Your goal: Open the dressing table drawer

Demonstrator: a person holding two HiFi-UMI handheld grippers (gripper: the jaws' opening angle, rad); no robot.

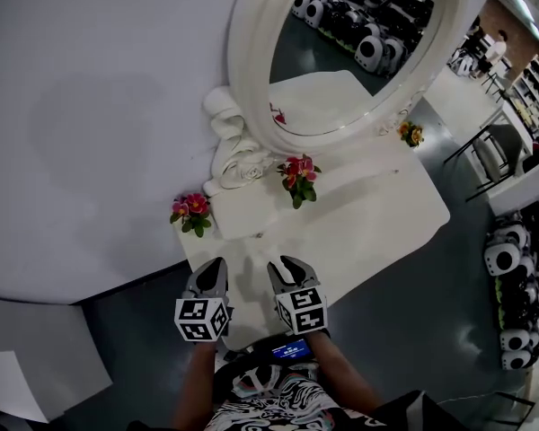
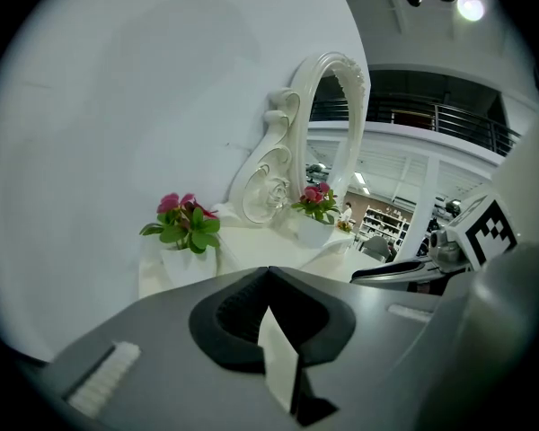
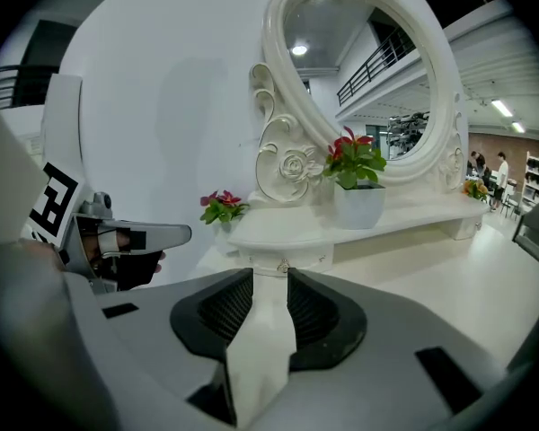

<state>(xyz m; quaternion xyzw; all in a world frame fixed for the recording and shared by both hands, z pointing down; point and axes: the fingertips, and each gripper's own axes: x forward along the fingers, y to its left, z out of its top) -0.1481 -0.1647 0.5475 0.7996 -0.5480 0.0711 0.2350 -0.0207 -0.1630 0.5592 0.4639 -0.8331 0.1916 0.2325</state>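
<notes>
At the front edge of the white bench (image 1: pixel 377 214), two claws hover side by side above the top, both pointing toward the mirror (image 1: pixel 341 52). The left claw (image 2: pixel 268 272) is clenched: its dark pads meet at the tips with nothing gripped. The right claw (image 3: pixel 262 277) is released, with a clear gap between its pads and nothing in it.

The drawer (image 3: pixel 283 259) sits in the front of a low raised shelf at the foot of the mirror, near the bench's left end. It looks shut, its face flush under the shelf top. A small knob (image 3: pixel 281 267) shows at its middle. From the right gripper view the knob lines up with the gap of the right claw, just past the tips and apart from them.

A pot of pink flowers (image 1: pixel 191 212) stands at the bench's left corner. A second pot (image 1: pixel 296 176) stands on the shelf. A third, smaller bunch (image 1: pixel 410 133) sits by the mirror's far side.
</notes>
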